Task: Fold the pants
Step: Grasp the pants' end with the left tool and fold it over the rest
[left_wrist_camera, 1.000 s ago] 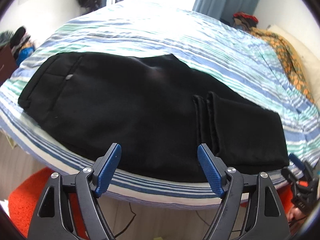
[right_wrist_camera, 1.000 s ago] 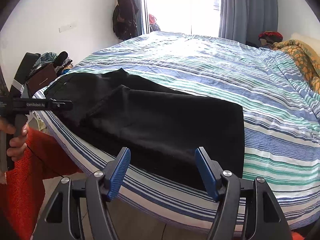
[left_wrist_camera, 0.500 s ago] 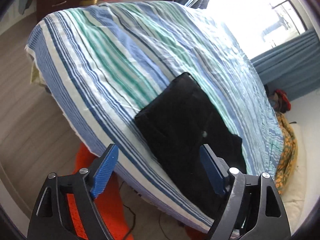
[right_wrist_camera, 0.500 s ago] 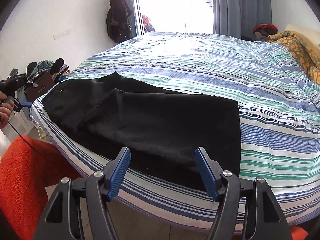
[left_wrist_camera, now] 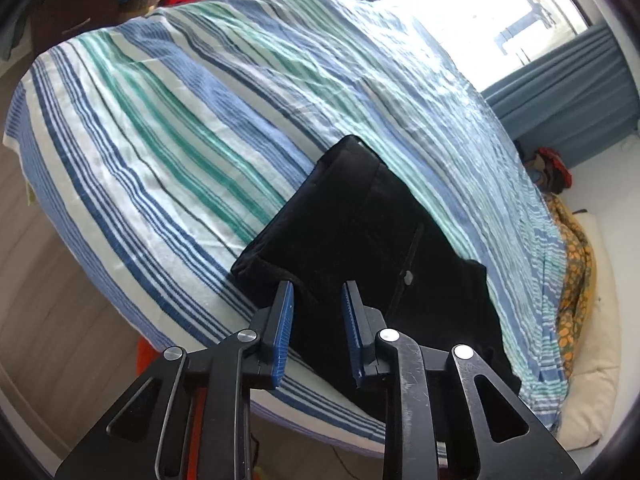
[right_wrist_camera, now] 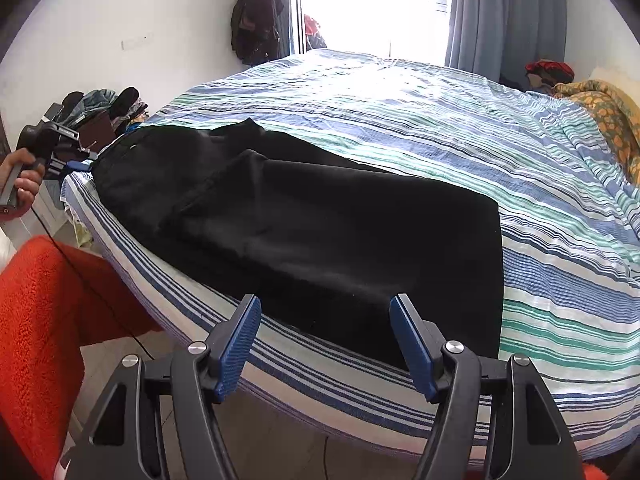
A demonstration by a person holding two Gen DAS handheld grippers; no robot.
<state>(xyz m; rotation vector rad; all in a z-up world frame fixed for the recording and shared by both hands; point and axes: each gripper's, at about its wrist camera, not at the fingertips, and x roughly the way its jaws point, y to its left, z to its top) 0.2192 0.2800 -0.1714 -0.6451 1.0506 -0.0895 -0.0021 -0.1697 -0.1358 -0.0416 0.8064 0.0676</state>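
In the left wrist view, the left gripper (left_wrist_camera: 316, 320) was seen with its blue pads narrowed around the waistband corner of the black cloth pants (left_wrist_camera: 360, 240), near the front edge of the striped blue-and-green bed (left_wrist_camera: 160, 140); whether cloth was actually pinched could not be told. In the right wrist view, the right gripper (right_wrist_camera: 325, 344) was held wide apart, empty, before the folded leg end. A waistband fold was judged in hand; a firm pinch was called for next.

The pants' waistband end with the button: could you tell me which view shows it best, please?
The left wrist view. The waistband and the button appear close up, just past the left gripper. The right wrist view shows the pants whole, but the waistband end lies far off and the button is only a speck.
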